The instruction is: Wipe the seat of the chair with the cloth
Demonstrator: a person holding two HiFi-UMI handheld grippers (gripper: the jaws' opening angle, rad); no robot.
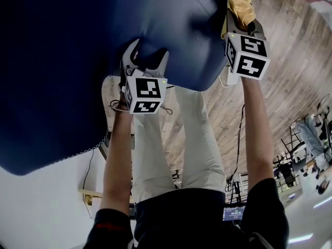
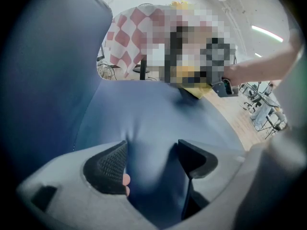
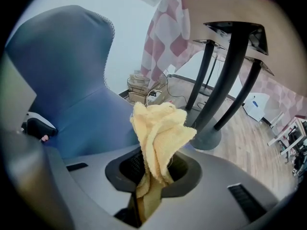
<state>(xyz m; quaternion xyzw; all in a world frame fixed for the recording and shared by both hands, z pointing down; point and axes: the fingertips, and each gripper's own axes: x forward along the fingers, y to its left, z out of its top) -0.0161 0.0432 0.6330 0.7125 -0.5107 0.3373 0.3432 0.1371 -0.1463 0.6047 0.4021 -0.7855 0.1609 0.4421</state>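
Note:
The blue padded chair [image 1: 171, 19] fills the upper left of the head view, its backrest [image 1: 52, 61] to the left. My left gripper [image 1: 148, 56] is at the seat's near edge; in the left gripper view its jaws [image 2: 151, 159] pinch a fold of the seat cushion [image 2: 148, 114]. My right gripper [image 1: 241, 22] is at the seat's right corner, shut on a bunched yellow cloth [image 1: 241, 7]. In the right gripper view the cloth [image 3: 160, 128] stands up out of the jaws [image 3: 152, 169], with the chair [image 3: 72, 80] to the left of it.
A table draped in a red-and-white checked cloth [image 3: 168, 37] stands beyond the chair on black legs [image 3: 230, 66] with a round base. Wooden floor [image 1: 290, 61] lies to the right. The person's legs [image 1: 176, 139] are right at the seat's front. Cables and boxes [image 3: 141, 87] lie by the wall.

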